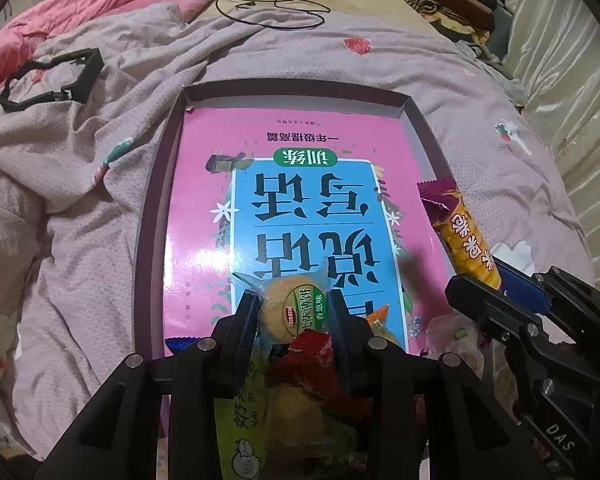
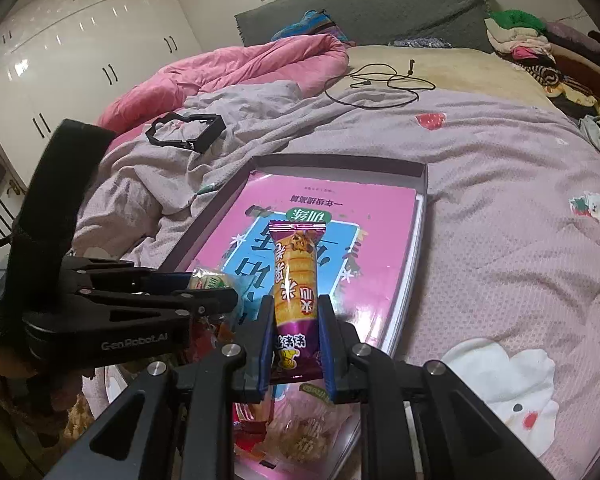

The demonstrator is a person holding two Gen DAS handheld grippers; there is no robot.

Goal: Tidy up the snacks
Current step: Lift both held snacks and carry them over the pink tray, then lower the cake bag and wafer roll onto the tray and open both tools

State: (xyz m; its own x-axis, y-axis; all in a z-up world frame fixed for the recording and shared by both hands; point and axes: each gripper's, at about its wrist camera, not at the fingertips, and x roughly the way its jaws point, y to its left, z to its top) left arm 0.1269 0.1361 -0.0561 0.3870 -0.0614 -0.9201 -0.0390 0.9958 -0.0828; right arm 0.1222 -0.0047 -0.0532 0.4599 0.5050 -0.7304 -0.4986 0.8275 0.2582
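My left gripper is shut on a round yellow snack in a clear wrapper with a green label, held over the near end of a shallow box lid with a pink and blue book in it. My right gripper is shut on a long purple and orange snack pack, which points away over the book. In the left wrist view that pack and the right gripper show at the right. The left gripper with its snack appears at the left of the right wrist view.
Several loose snacks lie under the grippers at the box's near end. The box rests on a rumpled mauve blanket on a bed. A black plastic frame, a black cable, a pink quilt and piled clothes lie farther back.
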